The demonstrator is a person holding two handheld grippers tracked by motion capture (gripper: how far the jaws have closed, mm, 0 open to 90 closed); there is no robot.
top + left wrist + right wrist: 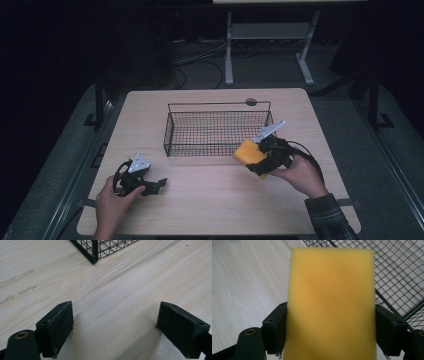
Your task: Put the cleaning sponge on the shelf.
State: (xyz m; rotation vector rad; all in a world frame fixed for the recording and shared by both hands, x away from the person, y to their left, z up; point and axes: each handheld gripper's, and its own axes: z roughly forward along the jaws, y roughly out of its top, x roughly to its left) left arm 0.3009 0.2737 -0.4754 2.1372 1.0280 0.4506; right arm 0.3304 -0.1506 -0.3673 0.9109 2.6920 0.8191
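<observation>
Two grippers differ: the right gripper (pixel 329 322) clamps a yellow rectangular foam sponge (pixel 330 302) beside the black wire mesh basket (pixel 217 132), likely for dropping in; the left gripper (pixel 115 327) rests with its jaws spread and empty on the pale wooden table (pixel 125 290).

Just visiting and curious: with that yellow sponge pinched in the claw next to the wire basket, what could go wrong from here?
The sponge is soft and held only by its sides in the right claw, so it might squash and slip out. It sits just outside the wire basket, near its front right corner; moving in low, it could snag the rim or nudge the basket across the table.
</observation>
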